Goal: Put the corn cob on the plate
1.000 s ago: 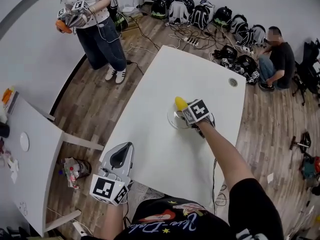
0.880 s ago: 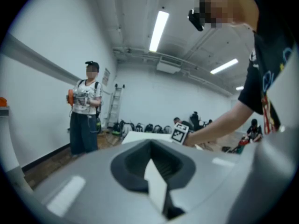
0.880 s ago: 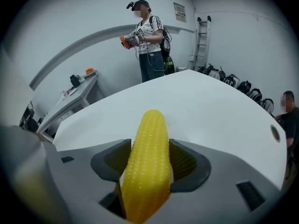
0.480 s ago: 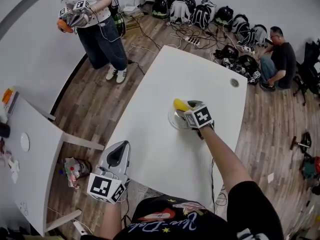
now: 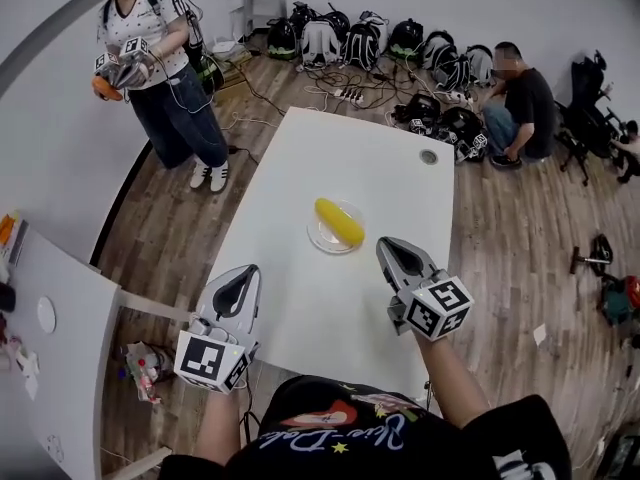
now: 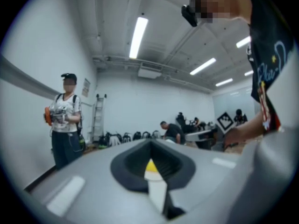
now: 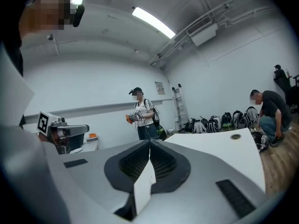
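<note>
The yellow corn cob (image 5: 340, 222) lies across a clear round plate (image 5: 318, 239) in the middle of the white table (image 5: 340, 298), with nothing touching it. My right gripper (image 5: 384, 244) hangs above the table, right of the plate and nearer to me. It is clear of the corn, its jaws shut and empty. In the right gripper view the gripper (image 7: 149, 144) points level over the table. My left gripper (image 5: 247, 271) is held at the table's left edge, also shut and empty. In the left gripper view the gripper (image 6: 150, 143) shows its jaws meeting.
A person (image 5: 150, 58) holding grippers stands on the wood floor at far left. Another person (image 5: 515, 88) crouches by a row of backpacks (image 5: 370, 33) along the back wall. A second white table (image 5: 50, 298) stands at left. A cable hole (image 5: 429, 156) marks the table's far end.
My right gripper has let go of the corn, pulled back from the plate toward me and risen, and its jaws have shut. The corn now lies alone on the plate. My left gripper rose slightly.
</note>
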Available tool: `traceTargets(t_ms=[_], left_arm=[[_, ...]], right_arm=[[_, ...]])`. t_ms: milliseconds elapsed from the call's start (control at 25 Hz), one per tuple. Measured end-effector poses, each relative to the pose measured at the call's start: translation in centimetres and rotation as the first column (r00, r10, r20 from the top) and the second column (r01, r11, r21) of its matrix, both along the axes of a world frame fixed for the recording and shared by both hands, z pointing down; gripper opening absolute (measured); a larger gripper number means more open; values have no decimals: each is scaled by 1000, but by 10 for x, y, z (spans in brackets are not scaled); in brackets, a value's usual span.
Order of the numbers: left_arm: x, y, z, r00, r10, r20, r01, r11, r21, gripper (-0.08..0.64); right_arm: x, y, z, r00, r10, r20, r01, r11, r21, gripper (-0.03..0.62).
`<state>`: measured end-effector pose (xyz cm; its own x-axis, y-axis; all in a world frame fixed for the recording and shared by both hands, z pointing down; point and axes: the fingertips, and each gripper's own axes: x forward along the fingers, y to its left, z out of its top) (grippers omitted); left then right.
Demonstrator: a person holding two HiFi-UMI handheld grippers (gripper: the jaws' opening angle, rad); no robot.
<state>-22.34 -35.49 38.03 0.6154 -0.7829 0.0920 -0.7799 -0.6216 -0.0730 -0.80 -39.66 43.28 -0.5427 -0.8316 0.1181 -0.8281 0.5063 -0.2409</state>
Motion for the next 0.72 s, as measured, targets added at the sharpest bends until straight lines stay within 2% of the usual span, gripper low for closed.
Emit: traceTargets(t_ms=[240, 400, 600, 720], left_arm=[[33, 12, -6, 994, 87, -69, -87, 996, 0, -2], [46, 12, -12, 993, 111, -40, -110, 994, 14, -2], [53, 15, -13, 990, 125, -60, -124, 992, 12, -2], [55, 15, -12, 992, 122, -28, -122, 993, 9, -2]], right_arm=[[26, 69, -16, 995, 86, 46, -85, 996, -19, 18], [36, 76, -25, 993, 107, 48, -107, 994, -10, 17], [42, 79, -40, 994, 104, 42, -105, 994, 29, 17], [41, 80, -44, 994, 99, 39, -100, 995, 26, 17]])
